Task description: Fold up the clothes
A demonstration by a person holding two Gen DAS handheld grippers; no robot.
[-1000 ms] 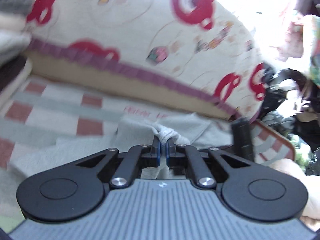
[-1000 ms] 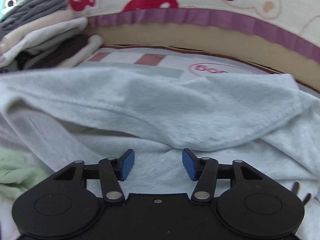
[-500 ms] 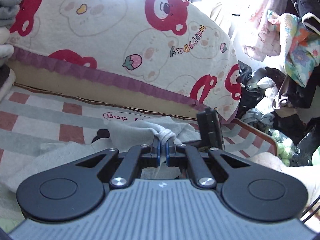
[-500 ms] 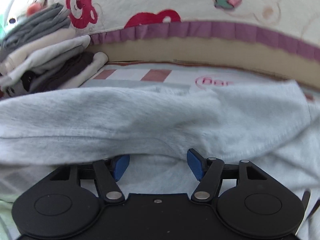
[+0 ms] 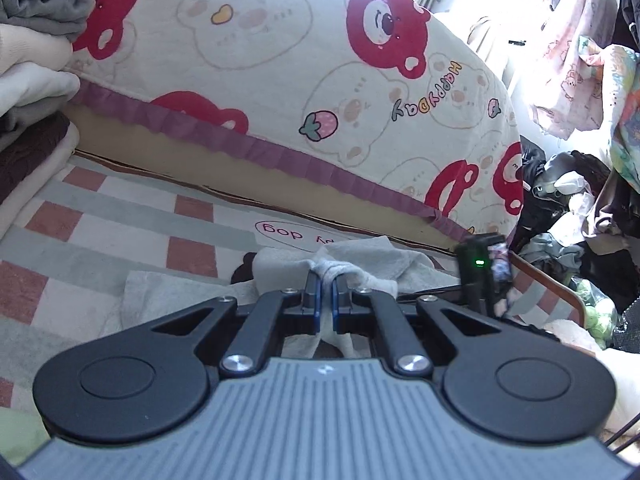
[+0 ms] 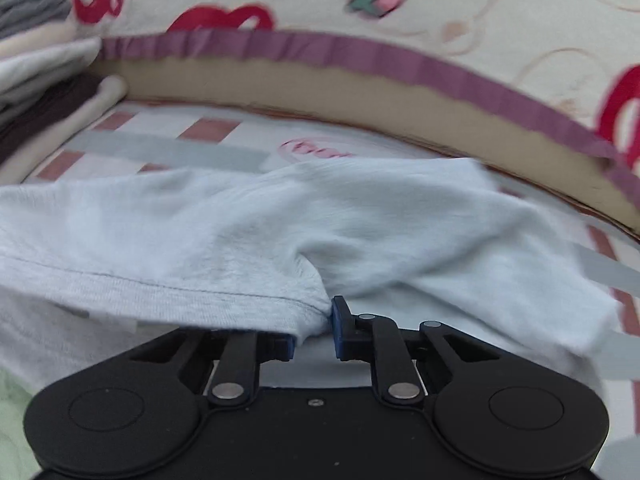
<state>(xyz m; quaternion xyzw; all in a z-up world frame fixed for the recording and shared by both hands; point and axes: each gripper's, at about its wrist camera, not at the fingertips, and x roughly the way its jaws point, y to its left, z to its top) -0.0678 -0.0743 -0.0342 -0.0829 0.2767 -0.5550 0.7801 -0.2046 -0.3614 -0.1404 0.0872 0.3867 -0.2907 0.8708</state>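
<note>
The pale grey garment [image 6: 248, 220] lay spread on the checked blanket [image 5: 100, 232], in front of the bear-print mattress [image 5: 260, 60]. My left hand-held gripper [image 5: 325, 280] was clamped tight on a bunched fold of the garment [image 5: 348, 268], its fingers nearly touching. My right hand-held gripper [image 6: 314, 320] had closed on the stitched hem, a narrow gap between its blue pads [image 6: 340, 320] filled with cloth. A stack of folded clothes [image 5: 32, 60] sat left of the mattress, against it.

Pale grey garment [image 6: 248, 220], bunched, lifted
</note>
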